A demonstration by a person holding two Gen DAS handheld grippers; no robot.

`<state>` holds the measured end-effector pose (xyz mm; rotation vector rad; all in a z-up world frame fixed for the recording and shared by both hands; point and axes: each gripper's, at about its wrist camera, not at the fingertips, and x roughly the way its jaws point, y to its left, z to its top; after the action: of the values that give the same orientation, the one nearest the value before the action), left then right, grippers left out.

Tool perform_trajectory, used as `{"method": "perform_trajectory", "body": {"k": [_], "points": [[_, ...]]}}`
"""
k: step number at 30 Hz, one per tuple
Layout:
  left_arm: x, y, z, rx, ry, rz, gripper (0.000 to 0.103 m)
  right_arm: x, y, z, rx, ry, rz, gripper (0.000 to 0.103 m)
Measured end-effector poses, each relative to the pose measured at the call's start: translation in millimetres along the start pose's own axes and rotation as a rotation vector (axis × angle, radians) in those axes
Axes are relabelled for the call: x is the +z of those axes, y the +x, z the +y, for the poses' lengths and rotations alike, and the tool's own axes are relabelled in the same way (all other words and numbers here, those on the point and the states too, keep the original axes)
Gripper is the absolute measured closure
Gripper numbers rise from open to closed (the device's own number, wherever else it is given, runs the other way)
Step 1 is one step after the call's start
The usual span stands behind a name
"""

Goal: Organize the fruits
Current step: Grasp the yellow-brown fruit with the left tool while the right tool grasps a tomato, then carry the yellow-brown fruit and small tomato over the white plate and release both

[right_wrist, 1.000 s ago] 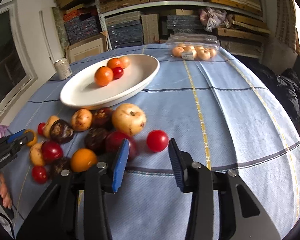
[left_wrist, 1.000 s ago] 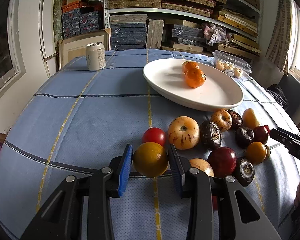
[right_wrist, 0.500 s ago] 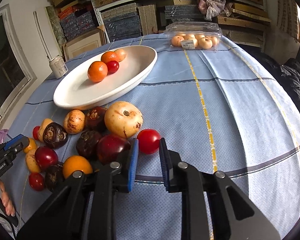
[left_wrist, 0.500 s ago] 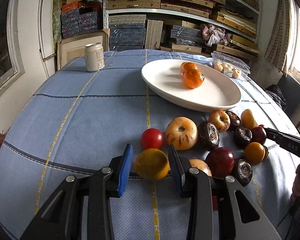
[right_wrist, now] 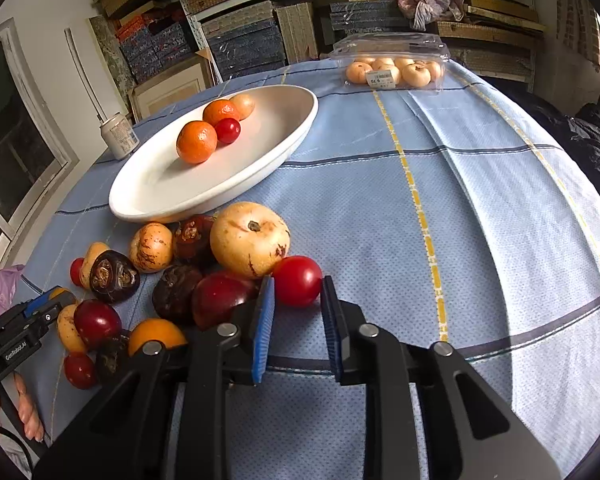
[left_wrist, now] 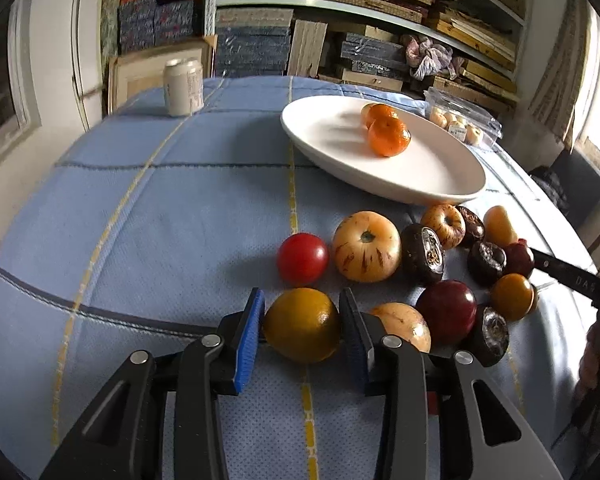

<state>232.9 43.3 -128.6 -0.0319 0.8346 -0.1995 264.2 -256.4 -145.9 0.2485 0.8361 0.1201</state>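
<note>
My left gripper [left_wrist: 302,320] is shut on a yellow-orange fruit [left_wrist: 302,330], which sits low over the blue cloth. My right gripper [right_wrist: 298,300] has its jaws on both sides of a red tomato [right_wrist: 297,280] lying on the cloth, shut on it. A white oval plate [right_wrist: 160,200] holds two oranges [right_wrist: 196,141], a small red fruit [right_wrist: 227,130] and a pale fruit. Several loose fruits lie in front of the plate, among them a large pale apple [right_wrist: 249,238] and a dark red fruit [right_wrist: 220,298]. The plate also shows in the left wrist view [left_wrist: 428,176].
A drink can [left_wrist: 183,87] stands at the far left of the table. A clear plastic box of pale fruits [right_wrist: 394,68] lies at the far side. Shelves of stacked boxes fill the back wall. The table edge falls away on the right.
My right gripper moved forward and opened a little, and its jaws now stand around the red tomato. My left gripper keeps the yellow-orange fruit; its view shifted slightly.
</note>
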Motion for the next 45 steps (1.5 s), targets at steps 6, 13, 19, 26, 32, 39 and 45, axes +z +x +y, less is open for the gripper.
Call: {"method": "perform_trajectory", "body": {"k": [6,13,19,26,32,39,45], "points": [[0,2,3,-0.018,-0.019,0.010,0.064,-1,-6,-1,0.001,0.000,-0.024,0.081],[9,-20,3,-0.017,-0.044,-0.081,0.064,0,-22,-1,0.017,0.006,-0.079,0.081],[62,-15,-29,-0.015,0.022,-0.123,0.064,41,-35,34,0.045,-0.048,-0.148,0.081],[99,32,-55,-0.021,0.021,-0.101,0.064,82,7,77,0.062,-0.091,-0.134,0.081],[104,59,-47,-0.022,0.010,-0.058,0.062,83,35,79,0.033,-0.121,-0.097,0.079],[102,48,-45,-0.008,0.017,-0.096,0.044,84,23,74,0.025,-0.112,-0.145,0.066],[93,18,-34,0.026,0.011,-0.143,0.043,70,-21,59,-0.001,-0.099,-0.241,0.049]]}}
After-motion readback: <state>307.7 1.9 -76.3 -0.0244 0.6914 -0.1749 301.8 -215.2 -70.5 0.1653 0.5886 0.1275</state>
